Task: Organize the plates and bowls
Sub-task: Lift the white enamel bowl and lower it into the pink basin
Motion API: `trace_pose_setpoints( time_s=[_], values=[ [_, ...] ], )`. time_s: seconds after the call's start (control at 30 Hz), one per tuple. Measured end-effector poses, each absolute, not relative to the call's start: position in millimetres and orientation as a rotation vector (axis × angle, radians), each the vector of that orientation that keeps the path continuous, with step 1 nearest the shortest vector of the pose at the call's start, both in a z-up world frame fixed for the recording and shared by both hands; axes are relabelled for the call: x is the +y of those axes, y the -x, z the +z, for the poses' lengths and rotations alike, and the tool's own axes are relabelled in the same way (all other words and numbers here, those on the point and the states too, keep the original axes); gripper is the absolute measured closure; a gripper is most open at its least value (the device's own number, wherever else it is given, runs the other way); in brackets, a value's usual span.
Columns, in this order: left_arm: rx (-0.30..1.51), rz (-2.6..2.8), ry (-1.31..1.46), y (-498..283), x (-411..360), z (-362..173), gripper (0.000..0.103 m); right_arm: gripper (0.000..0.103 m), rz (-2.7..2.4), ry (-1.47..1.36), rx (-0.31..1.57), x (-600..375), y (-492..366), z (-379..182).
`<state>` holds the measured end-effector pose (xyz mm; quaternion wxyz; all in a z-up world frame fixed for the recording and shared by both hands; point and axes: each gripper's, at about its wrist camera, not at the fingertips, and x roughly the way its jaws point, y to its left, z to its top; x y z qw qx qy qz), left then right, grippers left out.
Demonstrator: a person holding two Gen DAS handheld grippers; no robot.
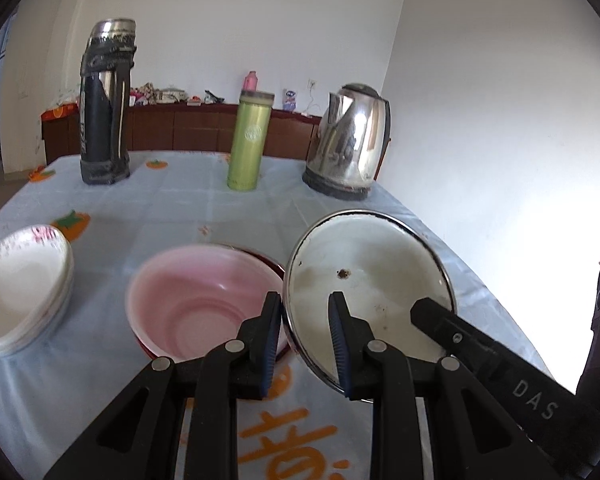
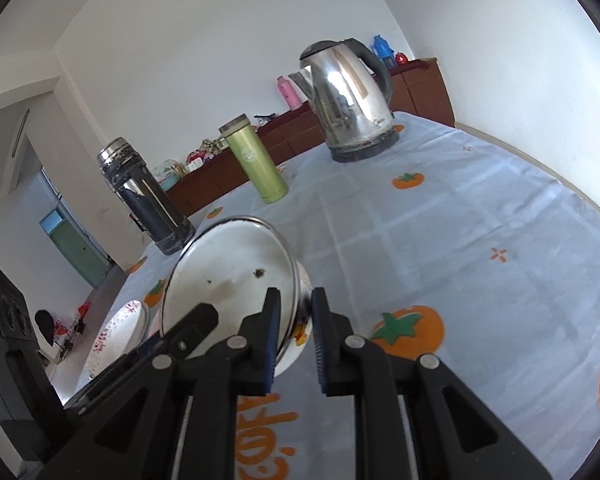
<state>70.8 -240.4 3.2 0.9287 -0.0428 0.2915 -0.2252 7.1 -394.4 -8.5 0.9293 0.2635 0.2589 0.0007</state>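
right claw (image 2: 296, 334): pinched on the rim of the enamel plate (image 2: 228, 276), holding it tilted above the table (image 2: 460, 240)
left claw (image 1: 305, 338): parted, gripping nothing, plate edge between its fingers
pink bowl (image 1: 204, 300): on table, just left of plate
white bowls (image 1: 20, 292): stacked, far left

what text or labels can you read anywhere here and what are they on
"DAS": white letters on the black arm of the right tongs, seen from the left wrist view.
Orange characters on the tablecloth, below the tongs: cut off by them, not readable.
Round white logo on the green bottle: too small to read.
White lettering down the black thermos: too blurred to read.
Kettle: small mark near its base, unreadable.
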Motion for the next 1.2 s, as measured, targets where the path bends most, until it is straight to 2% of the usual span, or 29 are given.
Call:
trace_pose_setpoints(
  time_s=[0.47,0.9,1.2],
  values=[
    [0.595,-0.452,0.042,-116.0,-191.8,15.2,0.076,0.087,0.016,-0.568,0.588,-342.1,-60.3,-8.5],
    [0.767,-0.417,0.026,-135.8,-181.7,-11.5,0.076,0.087,0.001,-0.504,0.664,-320.9,-68.8,-10.7],
    [0.775,-0.39,-0.015,-134.1,-185.6,-11.8,0.076,0.087,0.017,-0.504,0.692,-320.8,-73.5,-16.4]
  ],
)
